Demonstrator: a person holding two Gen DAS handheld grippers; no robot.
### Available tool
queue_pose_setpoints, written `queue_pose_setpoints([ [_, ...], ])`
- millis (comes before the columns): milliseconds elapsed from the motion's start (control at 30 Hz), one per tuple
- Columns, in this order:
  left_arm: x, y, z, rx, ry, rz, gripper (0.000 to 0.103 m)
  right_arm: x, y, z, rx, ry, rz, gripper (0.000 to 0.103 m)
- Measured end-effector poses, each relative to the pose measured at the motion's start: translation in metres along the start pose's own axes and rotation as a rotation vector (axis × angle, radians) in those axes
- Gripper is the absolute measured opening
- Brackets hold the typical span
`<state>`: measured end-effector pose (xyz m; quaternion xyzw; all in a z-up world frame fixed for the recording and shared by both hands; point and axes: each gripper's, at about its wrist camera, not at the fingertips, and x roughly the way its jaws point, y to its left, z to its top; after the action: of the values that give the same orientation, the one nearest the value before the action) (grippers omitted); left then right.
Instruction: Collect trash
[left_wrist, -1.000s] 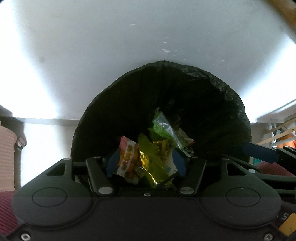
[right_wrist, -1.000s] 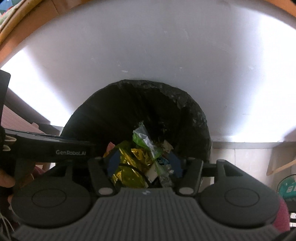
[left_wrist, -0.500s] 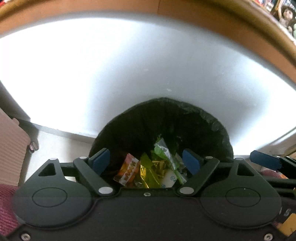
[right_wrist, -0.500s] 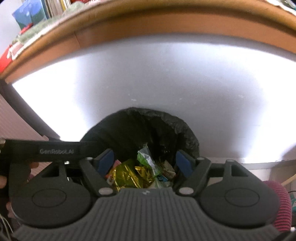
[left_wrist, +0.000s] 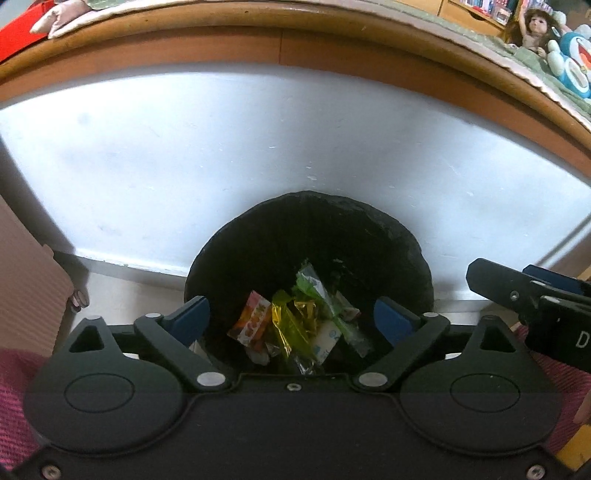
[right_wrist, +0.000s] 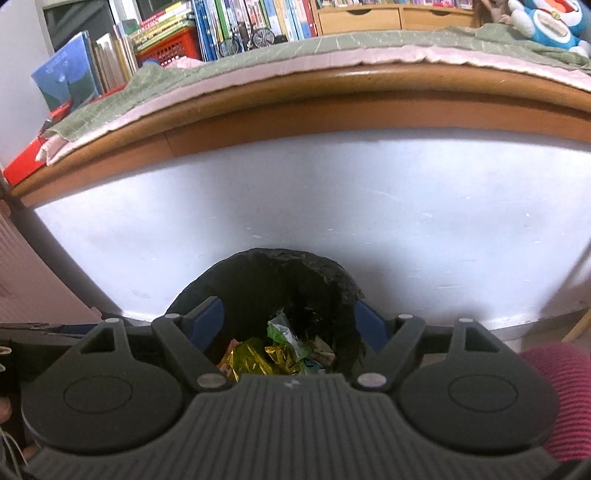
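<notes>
Two handheld grippers, both with jaws spread wide and nothing between them, above one round bin lined with a black plastic bag.

Left gripper: blue-padded fingertips straddle the near rim of the bin; the opening lies straight ahead and below.

Right gripper: the same stance from the other side, its blue pads over the bin's rim at either edge. Its dark body shows at the right edge of the left camera, just beside the bin.

Contents of bin: a loose heap of crumpled snack wrappers at the bottom, comprising a gold foil wrapper, a green-and-clear plastic wrapper and an orange-and-white printed packet. The heap has no single long axis; the green piece stands tilted upward, the orange packet slants toward the left.

Setting: the bin stands on the floor against a white panel under a curved wooden edge; green bedding, books and plush toys lie above.

Judgement: neither gripper is clearly nearer the heap. No loose trash shows outside the bin, so collection appears done or nearly so.
</notes>
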<state>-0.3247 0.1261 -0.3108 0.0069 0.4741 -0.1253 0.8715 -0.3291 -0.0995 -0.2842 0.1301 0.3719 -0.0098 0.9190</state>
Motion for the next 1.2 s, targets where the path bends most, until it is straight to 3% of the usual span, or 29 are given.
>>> queue_pose_setpoints([
  [500,-0.008,0.002,-0.016,-0.034,0.007,0.002,0.103,-0.028,0.003,-0.007,-0.016,-0.056,0.014,0.089],
  [1200,0.008,0.006,-0.015,-0.037,0.047,0.022,0.102,-0.020,0.002,-0.009,-0.024,-0.026,0.033,0.089],
])
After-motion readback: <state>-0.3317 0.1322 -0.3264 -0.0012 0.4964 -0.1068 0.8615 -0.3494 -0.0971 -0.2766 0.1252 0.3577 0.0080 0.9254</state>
